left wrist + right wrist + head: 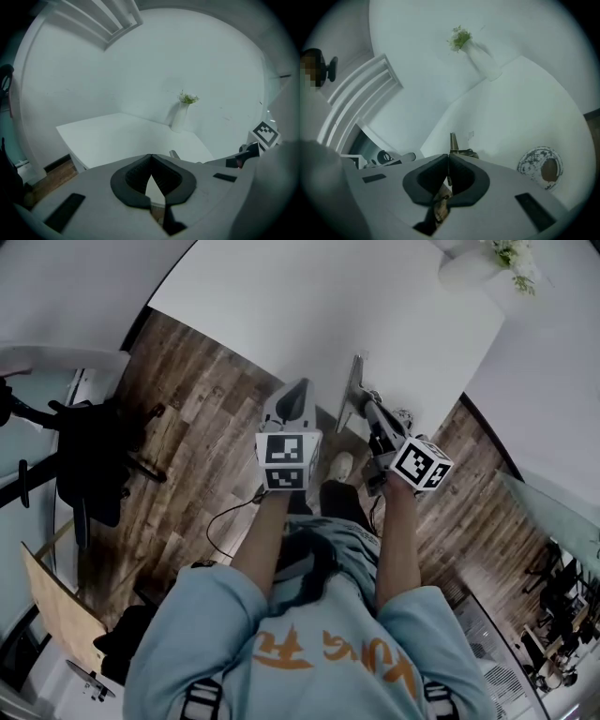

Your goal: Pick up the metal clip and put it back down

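The metal clip (pixel 353 390) is a thin silver piece at the near edge of the white table (pixel 281 306). In the right gripper view the metal clip (pixel 453 142) sticks up just past the jaw tips, its thin blade running down between the pads. My right gripper (pixel 367 401) (pixel 449 156) is shut on it. To its left, my left gripper (pixel 300 385) hangs over the table's edge. In its own view the left gripper (pixel 151 157) is shut, tips touching, with nothing between them.
A white vase with a green sprig (pixel 478 263) (pixel 180 115) (pixel 480 56) stands at the table's far corner by the wall. A small speckled round dish (pixel 540 168) (pixel 403 415) lies right of the clip. A dark chair (pixel 89 456) stands on the wooden floor at left.
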`<state>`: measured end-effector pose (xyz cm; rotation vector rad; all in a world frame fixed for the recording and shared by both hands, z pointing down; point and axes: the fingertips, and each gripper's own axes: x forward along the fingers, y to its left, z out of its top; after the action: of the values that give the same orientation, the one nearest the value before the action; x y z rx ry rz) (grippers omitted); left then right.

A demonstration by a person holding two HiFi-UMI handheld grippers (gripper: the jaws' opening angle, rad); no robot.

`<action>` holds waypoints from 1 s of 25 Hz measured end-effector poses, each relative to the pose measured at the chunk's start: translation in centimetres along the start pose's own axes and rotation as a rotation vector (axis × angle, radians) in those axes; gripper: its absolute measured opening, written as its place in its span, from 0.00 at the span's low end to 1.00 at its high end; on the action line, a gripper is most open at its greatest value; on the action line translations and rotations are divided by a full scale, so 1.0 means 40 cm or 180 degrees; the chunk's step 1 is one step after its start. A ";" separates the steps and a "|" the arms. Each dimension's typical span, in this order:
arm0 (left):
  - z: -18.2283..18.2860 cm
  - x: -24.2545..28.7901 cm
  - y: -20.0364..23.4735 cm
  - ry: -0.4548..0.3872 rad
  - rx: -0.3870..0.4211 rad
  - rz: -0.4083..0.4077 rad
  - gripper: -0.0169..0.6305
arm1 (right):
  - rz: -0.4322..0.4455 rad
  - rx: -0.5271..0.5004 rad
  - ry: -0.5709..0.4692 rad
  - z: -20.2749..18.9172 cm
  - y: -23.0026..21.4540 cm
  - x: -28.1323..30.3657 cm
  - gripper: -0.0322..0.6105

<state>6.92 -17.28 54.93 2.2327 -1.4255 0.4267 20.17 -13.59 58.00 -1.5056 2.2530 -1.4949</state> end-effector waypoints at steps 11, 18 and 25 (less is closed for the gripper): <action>0.186 -0.043 0.057 -0.0441 0.0160 0.0057 0.06 | -0.0162 -0.1202 -0.0449 0.192 0.161 -0.005 0.08; 0.305 -0.080 0.159 -0.0780 0.0090 0.0264 0.06 | -0.0441 -0.1584 -0.0919 0.323 0.229 -0.033 0.08; 0.336 -0.090 0.218 -0.0884 -0.0008 0.0343 0.06 | -0.0363 -0.1731 -0.0876 0.342 0.282 0.020 0.08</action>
<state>-2.29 -24.76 43.57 2.2888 -1.6898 0.1515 18.91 -22.78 42.87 -1.8515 2.5472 -0.6452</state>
